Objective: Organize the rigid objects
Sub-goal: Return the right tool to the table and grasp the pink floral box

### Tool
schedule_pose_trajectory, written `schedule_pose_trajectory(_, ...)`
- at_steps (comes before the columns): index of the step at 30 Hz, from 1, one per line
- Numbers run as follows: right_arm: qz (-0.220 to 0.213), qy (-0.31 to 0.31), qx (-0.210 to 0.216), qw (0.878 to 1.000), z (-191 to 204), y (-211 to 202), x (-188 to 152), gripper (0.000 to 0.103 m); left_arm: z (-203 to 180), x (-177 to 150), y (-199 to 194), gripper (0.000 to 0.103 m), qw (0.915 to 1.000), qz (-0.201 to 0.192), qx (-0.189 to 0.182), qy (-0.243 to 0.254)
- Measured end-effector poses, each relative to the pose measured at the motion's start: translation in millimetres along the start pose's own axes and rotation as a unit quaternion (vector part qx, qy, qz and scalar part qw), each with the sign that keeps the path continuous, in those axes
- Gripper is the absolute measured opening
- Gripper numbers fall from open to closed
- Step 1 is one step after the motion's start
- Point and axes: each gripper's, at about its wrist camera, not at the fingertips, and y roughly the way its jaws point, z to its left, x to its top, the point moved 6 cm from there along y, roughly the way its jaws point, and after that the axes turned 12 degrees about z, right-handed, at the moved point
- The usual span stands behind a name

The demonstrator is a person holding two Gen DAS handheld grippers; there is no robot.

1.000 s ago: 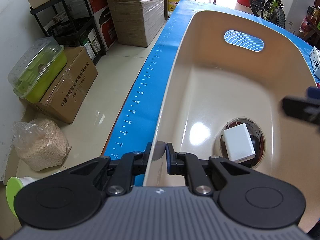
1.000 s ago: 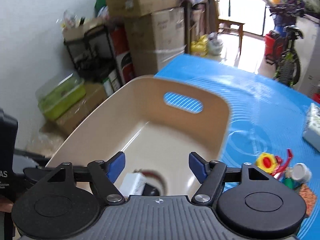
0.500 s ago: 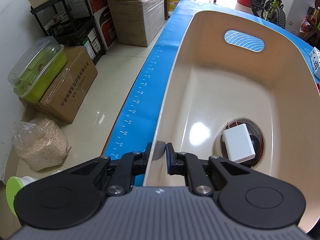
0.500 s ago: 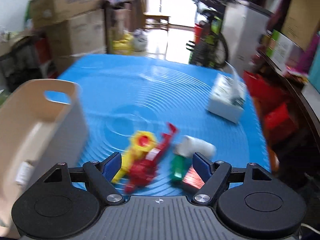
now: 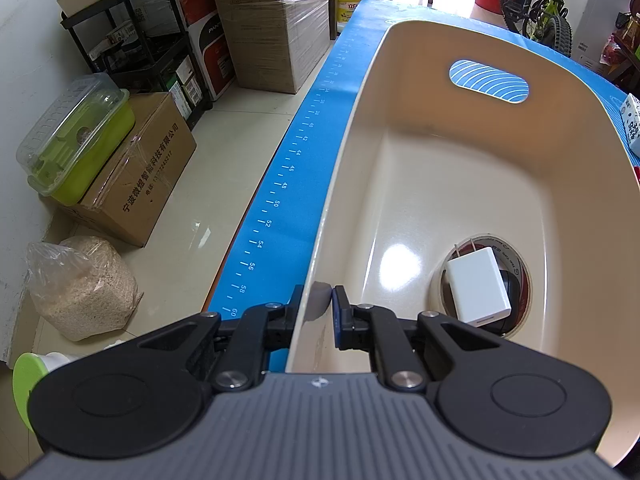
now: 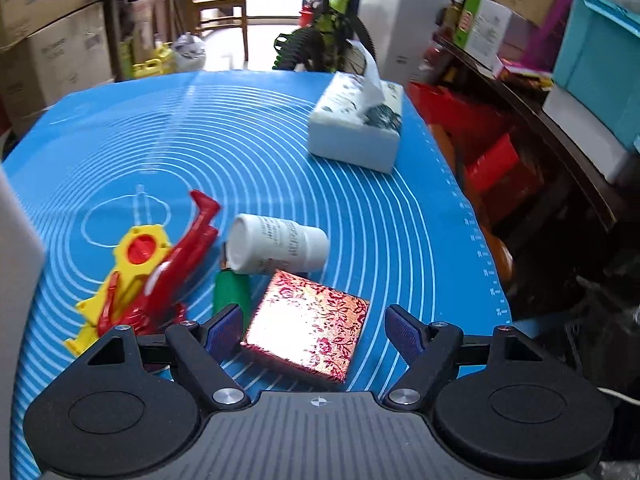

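Pinching the beige bin's (image 5: pixel 344 184) rim, the left hand-held gripper (image 5: pixel 320 306) steadies it; the right hand-held gripper (image 6: pixel 314 330), jaws spread, could nudge the seemingly flat patterned box (image 6: pixel 308 322) into the green bottle (image 6: pixel 232 290).

One cream bin (image 5: pixel 472 184), one white charger (image 5: pixel 478 290), one bottle (image 6: pixel 278 245), one patterned box (image 6: pixel 308 326), one tissue box (image 6: pixel 356 128).

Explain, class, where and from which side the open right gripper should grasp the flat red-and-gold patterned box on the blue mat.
Probably from above, across its two long side edges. The patterned box lies flat, already between the right gripper and its open fingers, so its thin sides are the only faces to pinch. Mind the green bottle close beside its left edge.
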Motion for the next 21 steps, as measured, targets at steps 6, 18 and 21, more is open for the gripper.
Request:
schedule_pose_trajectory(6, 0.014, 0.019, -0.009, 1.000, -1, 14, 3, 0.081, 0, 0, 0, 0.015, 1.0000, 0.001, 0.000, 0.000)
schedule_pose_trajectory(18, 0.024, 0.049, 0.030, 0.998, -3, 26, -3, 0.063, 0, 0, 0, 0.015, 1.0000, 0.001, 0.000, 0.000)
schedule_pose_trajectory(21, 0.010, 0.051, 0.035, 0.998, -6, 17, -7, 0.063, 0, 0, 0, 0.015, 1.0000, 0.001, 0.000, 0.000)
